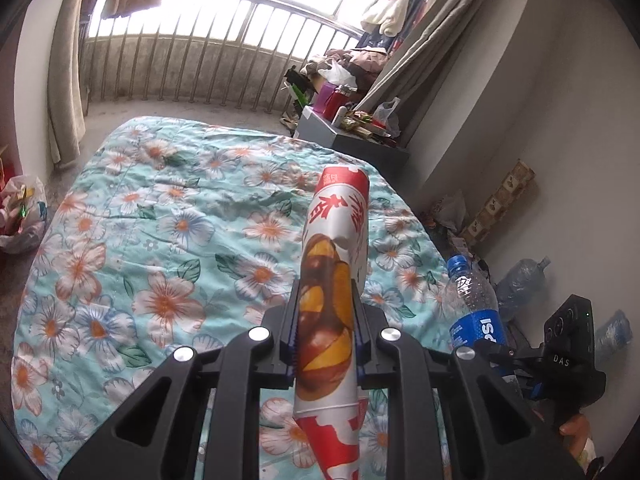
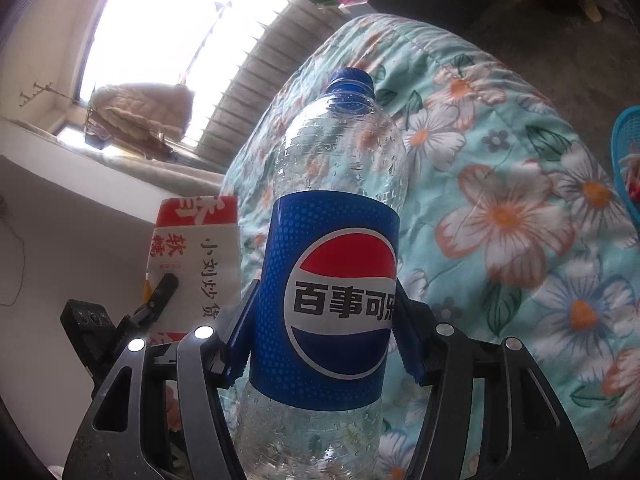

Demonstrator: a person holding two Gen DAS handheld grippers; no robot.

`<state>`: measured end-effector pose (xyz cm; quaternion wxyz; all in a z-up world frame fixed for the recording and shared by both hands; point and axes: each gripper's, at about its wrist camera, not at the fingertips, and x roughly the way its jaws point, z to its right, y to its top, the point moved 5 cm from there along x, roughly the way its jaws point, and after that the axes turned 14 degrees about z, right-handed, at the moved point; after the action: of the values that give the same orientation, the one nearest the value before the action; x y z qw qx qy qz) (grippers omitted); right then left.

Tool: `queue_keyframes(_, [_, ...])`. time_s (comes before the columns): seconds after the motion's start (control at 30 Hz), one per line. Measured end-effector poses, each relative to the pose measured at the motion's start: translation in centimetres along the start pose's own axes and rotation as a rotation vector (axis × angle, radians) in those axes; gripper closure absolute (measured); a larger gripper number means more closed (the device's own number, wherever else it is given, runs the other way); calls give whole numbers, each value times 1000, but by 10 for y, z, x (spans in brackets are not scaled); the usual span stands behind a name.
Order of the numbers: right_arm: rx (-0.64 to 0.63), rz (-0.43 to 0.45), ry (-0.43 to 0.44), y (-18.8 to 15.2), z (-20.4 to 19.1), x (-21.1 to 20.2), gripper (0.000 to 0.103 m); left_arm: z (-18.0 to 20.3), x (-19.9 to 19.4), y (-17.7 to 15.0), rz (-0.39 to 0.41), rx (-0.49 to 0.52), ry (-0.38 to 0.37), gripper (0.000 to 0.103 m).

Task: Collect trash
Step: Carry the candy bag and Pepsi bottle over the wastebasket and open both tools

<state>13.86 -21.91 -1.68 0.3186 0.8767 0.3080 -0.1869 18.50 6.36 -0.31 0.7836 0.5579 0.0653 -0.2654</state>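
Note:
My left gripper [image 1: 325,322] is shut on a red-and-white paper snack bag [image 1: 334,264] printed with chestnuts, held upright above the floral bed cover [image 1: 168,240]. My right gripper [image 2: 322,320] is shut on an empty clear Pepsi bottle [image 2: 340,240] with a blue label and blue cap. The bottle also shows in the left wrist view [image 1: 474,304] at the right, with the right gripper [image 1: 516,360] below it. The snack bag shows in the right wrist view [image 2: 196,256] to the left of the bottle.
A plastic bag of rubbish [image 1: 22,216] sits on the floor left of the bed. Clear empty bottles [image 1: 520,280] lie along the right wall. A cluttered grey cabinet [image 1: 352,132] stands beyond the bed near the railing [image 1: 208,56]. A teal racket [image 2: 626,160] lies at the far right.

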Motion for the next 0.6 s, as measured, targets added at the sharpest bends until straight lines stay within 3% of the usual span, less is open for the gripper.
queue_keyframes(0.23, [12,89,27,5,7,-52,46,45,-15,3,32,72,-68,84])
queue_keyframes(0.6, [58,237,41,12,37,-134,46,145,-24,-6,61,200,-202,84])
